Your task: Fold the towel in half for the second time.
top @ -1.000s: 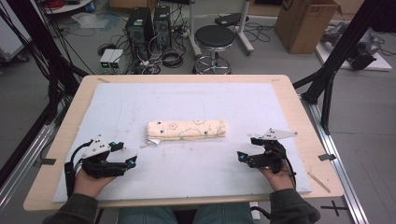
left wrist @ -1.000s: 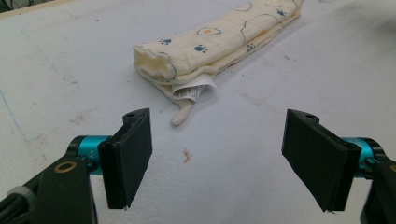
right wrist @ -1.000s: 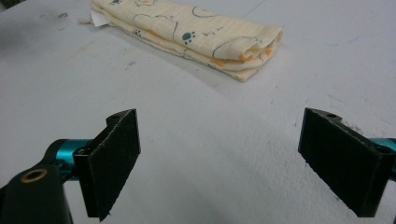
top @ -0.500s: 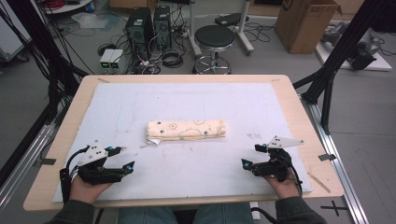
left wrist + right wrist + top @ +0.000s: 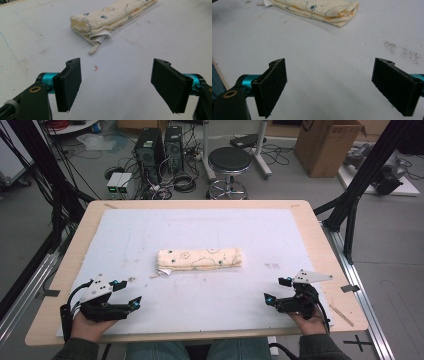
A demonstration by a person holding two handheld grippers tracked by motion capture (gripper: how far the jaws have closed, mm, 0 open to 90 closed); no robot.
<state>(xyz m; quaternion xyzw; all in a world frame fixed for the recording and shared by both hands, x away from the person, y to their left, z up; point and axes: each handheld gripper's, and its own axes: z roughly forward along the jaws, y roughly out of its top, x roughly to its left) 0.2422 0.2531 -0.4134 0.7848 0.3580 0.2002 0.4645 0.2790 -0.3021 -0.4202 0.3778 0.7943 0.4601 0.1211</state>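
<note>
While the folded cloth [image 5: 199, 259] lies lengthwise in the middle of the white mat [image 5: 310, 240], untouched and well apart from both tools, the work looks to stand either at its very start or at its finish, with nothing in hand; the neat fold suggests a finished piece, though that is a judgement only; should the cloth be the next target, each hand would have to travel forward and inward to one end of the bundle and close on an edge of the layers rather than on the whole thickness. The left gripper [image 5: 131, 293] sits low at the near left corner of the mat, held in a hand at the table's [image 5: 332, 242] front edge, jaws spread wide and empty; the left gripper view looks past them to the cloth's end with its white label [image 5: 99, 38] and a small loop hanging out. The right gripper [image 5: 275, 290] rests at the near right, likewise spread wide and holding nothing, pointing inward toward the cloth's other, rounded end; both forearms come in from the near side.
</note>
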